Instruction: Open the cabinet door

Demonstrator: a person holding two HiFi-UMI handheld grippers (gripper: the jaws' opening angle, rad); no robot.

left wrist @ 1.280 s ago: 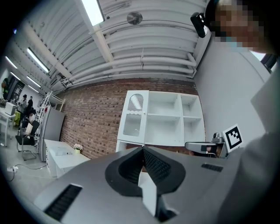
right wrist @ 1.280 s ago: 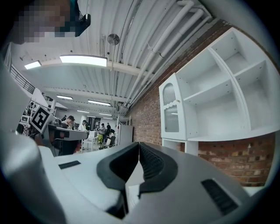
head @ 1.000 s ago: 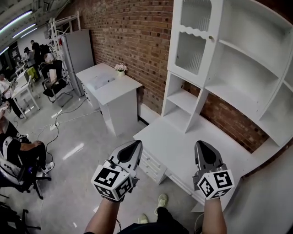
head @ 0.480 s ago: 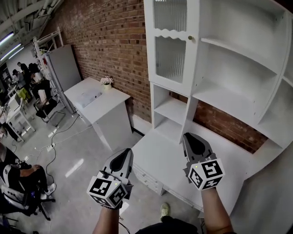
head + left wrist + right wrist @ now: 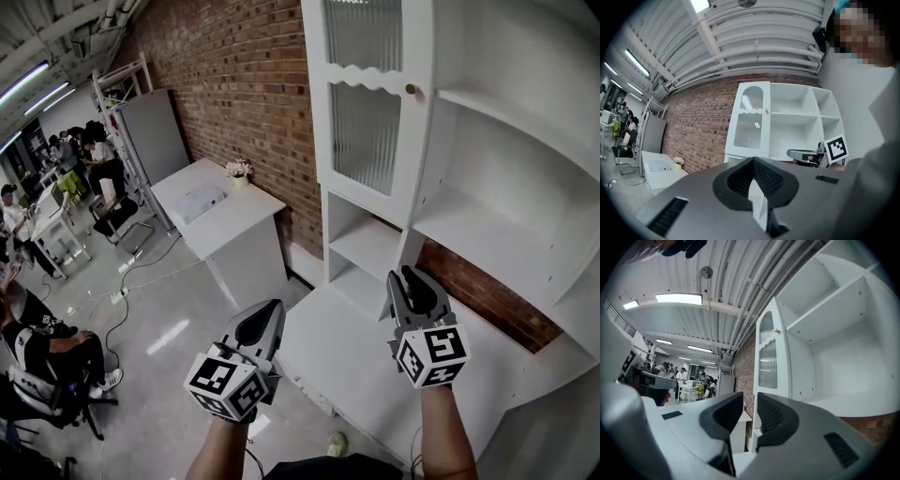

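Observation:
The white cabinet door [image 5: 367, 103] has ribbed glass panes and a small brass knob [image 5: 411, 90] on its right edge; it is closed, at the upper left of a white shelf unit. Both grippers are held level in front of it, well short of the door. My left gripper [image 5: 271, 311] is shut and empty, out over the floor to the left. My right gripper [image 5: 409, 277] hovers over the white counter below the knob; its jaws have just been opening and stand slightly apart with nothing between them. The right gripper view shows the door [image 5: 768, 357] and knob [image 5: 776, 331] ahead.
Open shelves [image 5: 497, 216] fill the unit right of the door, above a white counter [image 5: 347, 347]. A white desk [image 5: 220, 211] with a small flower pot [image 5: 239, 170] stands against the brick wall on the left, beside a grey locker [image 5: 155, 131]. People sit at desks at far left.
Both grippers have travelled forward toward the shelf unit, which now fills more of the head view. The door and its knob are nearer and higher in the picture.

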